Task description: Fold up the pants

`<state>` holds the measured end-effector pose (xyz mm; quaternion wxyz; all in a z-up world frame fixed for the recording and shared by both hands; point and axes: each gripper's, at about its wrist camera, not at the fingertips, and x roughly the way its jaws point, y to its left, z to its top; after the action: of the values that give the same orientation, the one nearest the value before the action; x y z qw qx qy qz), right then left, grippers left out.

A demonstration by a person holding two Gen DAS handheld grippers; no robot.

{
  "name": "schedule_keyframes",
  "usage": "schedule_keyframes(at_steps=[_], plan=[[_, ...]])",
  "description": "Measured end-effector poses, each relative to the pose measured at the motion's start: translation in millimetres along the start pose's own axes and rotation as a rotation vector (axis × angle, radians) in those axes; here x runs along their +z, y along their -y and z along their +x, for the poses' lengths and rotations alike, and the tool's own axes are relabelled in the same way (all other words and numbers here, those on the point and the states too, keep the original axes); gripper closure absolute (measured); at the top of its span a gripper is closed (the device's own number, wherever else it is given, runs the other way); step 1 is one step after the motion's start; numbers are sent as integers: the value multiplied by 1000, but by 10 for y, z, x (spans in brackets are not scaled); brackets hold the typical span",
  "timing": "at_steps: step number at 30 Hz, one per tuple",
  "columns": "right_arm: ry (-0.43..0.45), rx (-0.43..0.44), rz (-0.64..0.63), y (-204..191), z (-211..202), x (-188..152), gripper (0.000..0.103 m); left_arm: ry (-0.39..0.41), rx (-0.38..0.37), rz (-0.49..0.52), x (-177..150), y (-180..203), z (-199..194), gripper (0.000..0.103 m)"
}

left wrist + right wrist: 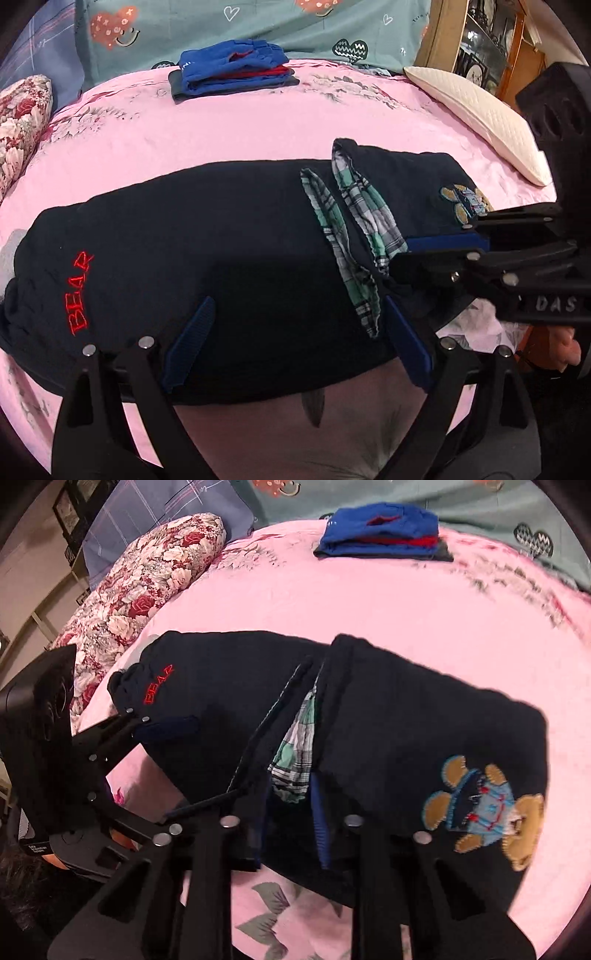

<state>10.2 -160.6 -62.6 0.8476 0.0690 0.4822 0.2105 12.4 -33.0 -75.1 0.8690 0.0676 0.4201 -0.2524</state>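
Just pants (192, 240) beneath left hand-held gripper (295, 343)

"BEAR" in red on pants (177, 236), probably "DAS" on hand-held gripper (439, 254)

Dark navy pants (184, 240), partly folded, flat on pink bedsheet (221, 129)

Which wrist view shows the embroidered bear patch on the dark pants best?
The right wrist view: the bear patch sits large and whole on the dark pants, its blue outfit and tan limbs readable. In the left wrist view the patch is small, near the frame's right side, and the right gripper partly crowds it.
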Motion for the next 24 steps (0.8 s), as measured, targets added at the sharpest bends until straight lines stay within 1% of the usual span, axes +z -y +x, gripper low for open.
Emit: schedule_keyframes(at_steps=[1, 4, 7, 9, 11, 13, 15, 17, 18, 20, 21, 22, 24], plan=[[17, 14, 17, 21, -63, 15, 94, 3, 1, 2, -4, 8, -8, 10], [103, 55, 12, -11, -341, 62, 95, 5, -1, -1, -12, -4, 1, 10], [127, 95, 0, -95, -508, 130, 95, 13, 1, -5, -29, -3, -10, 10], [110, 137, -32, -224, -527, 138, 99, 24, 5, -18, -48, -32, -59, 10], [73, 107, -75, -312, -421, 97, 99, 30, 12, -30, -59, -69, -94, 10], [1, 96, -60, -276, -176, 45, 99, 32, 14, -43, -88, -120, -117, 10], [-53, 59, -56, -241, 61, -36, 99, 22, 30, -48, -114, -156, -105, 10], [-41, 59, -61, -248, 41, -63, 99, 23, 30, -49, -130, -167, -108, 10], [-27, 43, -77, -276, -7, -63, 99, 26, 31, -46, -129, -166, -111, 10], [9, -6, -112, -347, -131, -54, 86, 25, 35, -43, -124, -159, -102, 10], [33, -39, -125, -353, -202, -69, 71, 25, 36, -42, -118, -154, -95, 9], [55, -82, -145, -393, -238, -64, 64, 26, 38, -41, -117, -149, -89, 9], [45, -138, -166, -434, -181, -51, 64, 29, 40, -41, -122, -143, -88, 8]])
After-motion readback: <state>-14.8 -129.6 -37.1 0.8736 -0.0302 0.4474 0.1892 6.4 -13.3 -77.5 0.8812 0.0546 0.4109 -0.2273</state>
